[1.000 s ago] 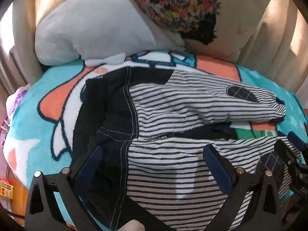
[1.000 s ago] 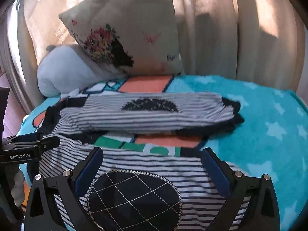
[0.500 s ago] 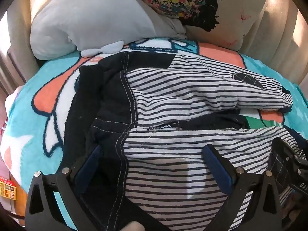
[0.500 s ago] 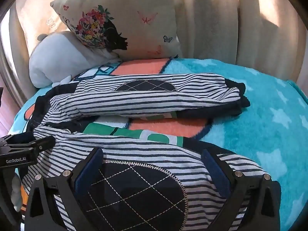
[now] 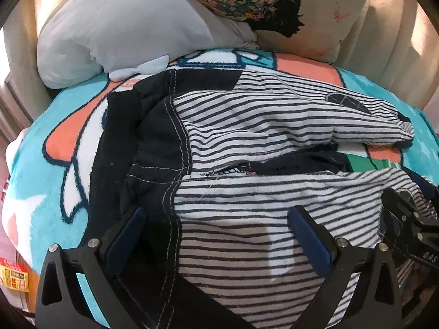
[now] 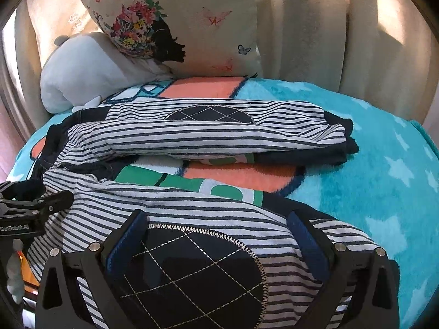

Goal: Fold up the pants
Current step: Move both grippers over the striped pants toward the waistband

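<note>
Striped navy-and-white pants (image 5: 269, 126) with a dark waistband lie spread on a turquoise cartoon blanket (image 5: 35, 148), legs apart. In the right wrist view the far leg (image 6: 219, 134) lies flat and the near leg (image 6: 192, 211) carries a dark quilted knee patch (image 6: 192, 268). My left gripper (image 5: 219, 227) is open over the near leg by the waistband. My right gripper (image 6: 219, 230) is open astride the knee patch. Each gripper shows at the edge of the other's view: the right one (image 5: 411, 227) and the left one (image 6: 27, 211).
A grey plush toy (image 5: 123, 27) and a cream floral pillow (image 6: 186, 27) lean against beige curtains (image 6: 315, 33) at the back. The blanket's bare starred part (image 6: 384, 150) lies to the right. The blanket edge drops off at the left (image 5: 16, 233).
Both grippers have moved forward and lower over the near leg; the pants fill more of both views. The jaws stay open and the pants have not shifted.
</note>
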Demonstrator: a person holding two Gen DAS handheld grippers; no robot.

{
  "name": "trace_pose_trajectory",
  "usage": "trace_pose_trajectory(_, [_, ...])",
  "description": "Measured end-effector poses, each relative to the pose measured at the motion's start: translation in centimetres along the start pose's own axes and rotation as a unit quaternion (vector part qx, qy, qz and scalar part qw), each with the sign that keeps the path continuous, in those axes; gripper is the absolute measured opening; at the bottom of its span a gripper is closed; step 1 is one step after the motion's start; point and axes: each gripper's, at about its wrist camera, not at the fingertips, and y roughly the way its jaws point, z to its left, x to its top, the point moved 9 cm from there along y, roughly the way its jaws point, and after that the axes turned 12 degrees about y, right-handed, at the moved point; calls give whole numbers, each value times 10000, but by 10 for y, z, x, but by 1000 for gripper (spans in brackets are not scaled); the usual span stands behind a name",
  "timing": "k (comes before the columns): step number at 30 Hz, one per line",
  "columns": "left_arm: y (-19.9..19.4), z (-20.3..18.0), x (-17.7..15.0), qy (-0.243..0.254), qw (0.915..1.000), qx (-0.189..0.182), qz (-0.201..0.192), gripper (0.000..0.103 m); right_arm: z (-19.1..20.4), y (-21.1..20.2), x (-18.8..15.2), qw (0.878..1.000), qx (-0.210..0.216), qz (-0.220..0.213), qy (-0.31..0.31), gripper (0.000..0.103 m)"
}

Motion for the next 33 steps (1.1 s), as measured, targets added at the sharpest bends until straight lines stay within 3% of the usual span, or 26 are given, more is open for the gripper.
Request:
trace_pose_trajectory(5, [-22, 5, 7, -134, 9978, -502, -422, 103, 1, -3, 0, 9999, 133, -89, -14, 103])
trace_pose_trajectory(10, [-55, 34, 13, -234, 9923, -561, -1083, 103, 0, -5, 2, 9993, 311, -138, 126, 103])
trace_pose_trajectory(13, [-63, 55, 21, -258, 9905, -496, -1260, 103, 0, -4, 5, 9992, 313, -142, 198, 103])
trace_pose_trajectory(17, [-62, 68, 46, -226, 9880, -785, -1312, 103, 4, 0, 4, 9999, 50, -104, 33, 103])
trace_pose_trajectory(25, [-41, 50, 77, 238, 9927, -902, -759, 103, -2, -2, 5, 9997, 78, -172, 165, 103])
trace_pose_trajectory(33, [-77, 39, 72, -64, 9890, -793, -1247, 103, -2, -4, 5, 9995, 61, -247, 175, 102])
